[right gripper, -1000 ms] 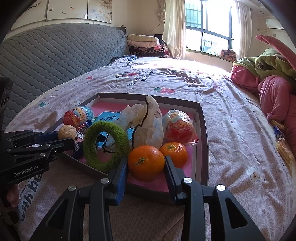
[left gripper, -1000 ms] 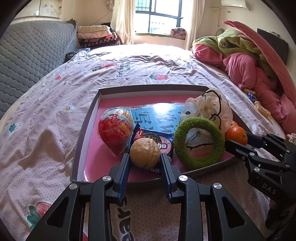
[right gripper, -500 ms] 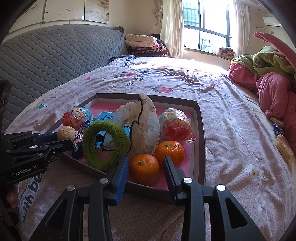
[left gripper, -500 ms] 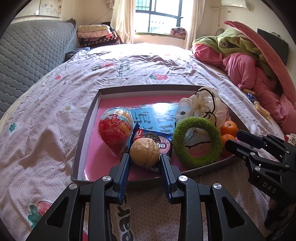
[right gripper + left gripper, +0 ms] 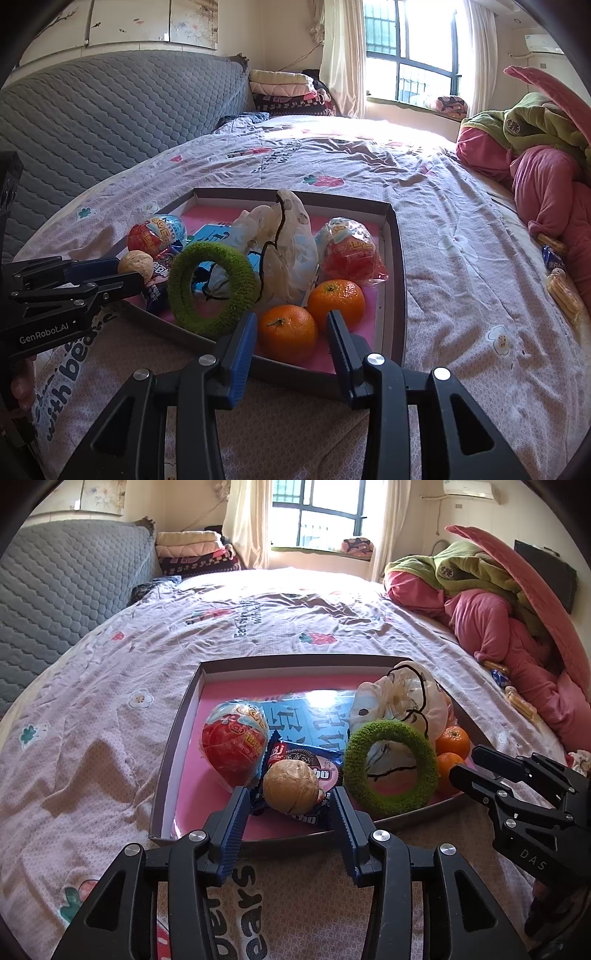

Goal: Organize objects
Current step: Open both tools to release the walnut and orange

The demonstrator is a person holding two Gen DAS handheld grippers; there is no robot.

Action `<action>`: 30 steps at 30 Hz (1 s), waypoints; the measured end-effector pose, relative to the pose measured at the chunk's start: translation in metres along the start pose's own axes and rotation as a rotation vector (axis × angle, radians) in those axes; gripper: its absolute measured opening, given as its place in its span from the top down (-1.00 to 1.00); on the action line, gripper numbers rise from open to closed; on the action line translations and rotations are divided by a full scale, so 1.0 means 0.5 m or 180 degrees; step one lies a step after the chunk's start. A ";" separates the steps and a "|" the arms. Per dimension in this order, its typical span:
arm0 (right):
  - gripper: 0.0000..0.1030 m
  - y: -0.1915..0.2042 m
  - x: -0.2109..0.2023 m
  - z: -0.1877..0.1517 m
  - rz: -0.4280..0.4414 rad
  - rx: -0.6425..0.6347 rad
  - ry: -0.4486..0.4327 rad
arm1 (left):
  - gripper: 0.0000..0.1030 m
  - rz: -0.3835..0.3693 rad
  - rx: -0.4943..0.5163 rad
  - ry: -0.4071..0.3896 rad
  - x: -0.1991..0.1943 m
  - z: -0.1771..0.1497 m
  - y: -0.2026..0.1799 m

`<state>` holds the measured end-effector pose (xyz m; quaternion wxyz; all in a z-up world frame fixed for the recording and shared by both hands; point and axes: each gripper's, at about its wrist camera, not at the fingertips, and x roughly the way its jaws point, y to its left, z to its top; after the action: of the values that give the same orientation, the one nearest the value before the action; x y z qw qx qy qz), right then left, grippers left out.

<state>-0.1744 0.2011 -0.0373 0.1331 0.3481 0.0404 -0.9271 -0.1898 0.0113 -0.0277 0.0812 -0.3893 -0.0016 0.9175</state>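
A pink-lined tray (image 5: 177, 734) (image 5: 397, 258) lies on the bed. It holds a walnut (image 5: 291, 787) (image 5: 135, 263) resting on a cookie packet (image 5: 314, 762), a green knitted ring (image 5: 391, 766) (image 5: 212, 290), two oranges (image 5: 287, 332) (image 5: 336, 299), two red egg-shaped snack packs (image 5: 234, 740) (image 5: 349, 253), a white plastic bag (image 5: 400, 698) (image 5: 284, 243) and a blue card (image 5: 314, 716). My left gripper (image 5: 290, 805) (image 5: 125, 269) is open, its fingers either side of the walnut without touching it. My right gripper (image 5: 291, 326) (image 5: 465, 764) is open around the nearer orange, which rests in the tray.
The bed has a floral sheet (image 5: 110, 701). A grey quilted headboard (image 5: 110, 122) stands at the left. A pile of pink and green bedding (image 5: 491, 627) lies at the right, with small snack packs (image 5: 557, 284) beside it. Folded blankets (image 5: 195, 550) are at the far end.
The left gripper has opened and let go of the walnut, which now rests on the cookie packet. The right gripper released the orange into the tray and drew back slightly.
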 end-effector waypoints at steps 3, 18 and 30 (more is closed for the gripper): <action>0.24 -0.001 -0.003 -0.002 -0.0010 0.0014 -0.0014 | 0.07 0.0010 -0.0009 0.0010 -0.001 0.001 0.003; 0.15 -0.004 -0.011 0.000 -0.0020 0.0032 -0.0046 | -0.08 0.0057 -0.0140 -0.0012 -0.010 0.007 0.024; -0.01 -0.003 -0.028 0.007 -0.0034 0.0079 -0.0103 | -0.26 0.0102 -0.0234 -0.0093 -0.038 0.011 0.030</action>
<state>-0.1667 0.2051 -0.0256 0.1245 0.3346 0.0286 -0.9337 -0.1830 -0.0061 -0.0111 0.0522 -0.3786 -0.0302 0.9236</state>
